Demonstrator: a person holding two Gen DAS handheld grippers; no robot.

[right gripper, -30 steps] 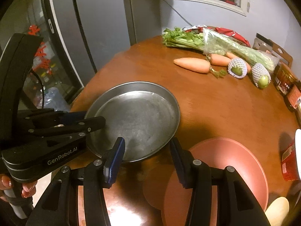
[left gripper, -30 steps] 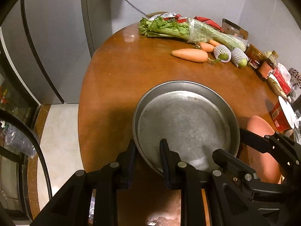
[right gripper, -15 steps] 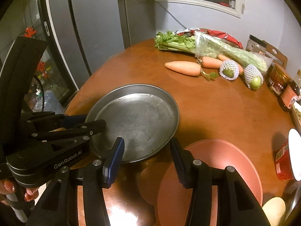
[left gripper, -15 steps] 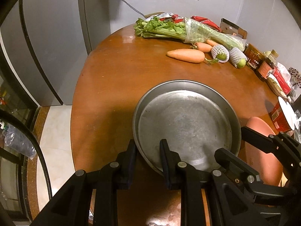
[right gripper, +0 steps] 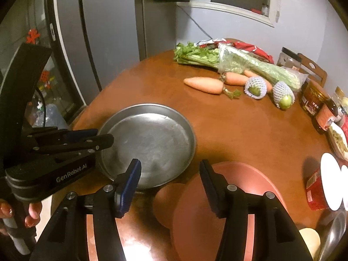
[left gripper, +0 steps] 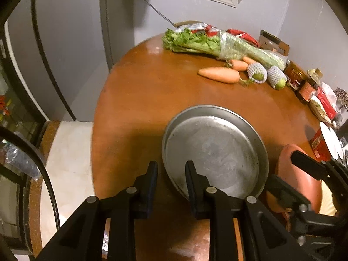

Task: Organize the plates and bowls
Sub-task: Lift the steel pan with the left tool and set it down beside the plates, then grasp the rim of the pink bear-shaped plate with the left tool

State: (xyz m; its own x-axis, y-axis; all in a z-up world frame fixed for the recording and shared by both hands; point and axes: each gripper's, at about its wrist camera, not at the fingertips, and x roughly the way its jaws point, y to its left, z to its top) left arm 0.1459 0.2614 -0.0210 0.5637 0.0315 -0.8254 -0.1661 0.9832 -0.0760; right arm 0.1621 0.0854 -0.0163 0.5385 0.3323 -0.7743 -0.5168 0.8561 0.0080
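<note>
- Noting the left wrist view first: left gripper [left gripper: 171, 165] has its fingers a little apart, astride the near rim of the metal plate [left gripper: 213, 150]. One finger is outside on the table [left gripper: 141, 87], the other inside over the plate's floor. A strip of bare wood shows between the outer finger and the rim, so I read it as not clamped.
- Metal plate lies flat toward the table's near-left edge. Pink plate [left gripper: 289, 174] is just beside it on the right, partly behind the right gripper's black frame.
- Change over the last second: this camera has drawn up and back, so the plate looks slightly smaller and more of the far edge shows, with its celery [left gripper: 195, 43]. The finger gap looks the same as before.
- Right wrist view: right gripper [right gripper: 169, 164] is spread wide and holds nothing. It hovers over the seam between the metal plate [right gripper: 152, 139] and the pink plate [right gripper: 250, 174], at the table's [right gripper: 239, 126] near edge.
- Left gripper [right gripper: 104, 137] is seen from the side at the metal plate's left rim, fingers close together there (contact hidden by the angle).
- Change here: this view has also risen, so more of the pink plate shows. The metal plate's distance from the carrot [right gripper: 204, 84] looks unchanged.
- Reading: both tools shifted but neither plate did. The stacking step seems not yet begun. A firm close on the rim likely comes first.
</note>
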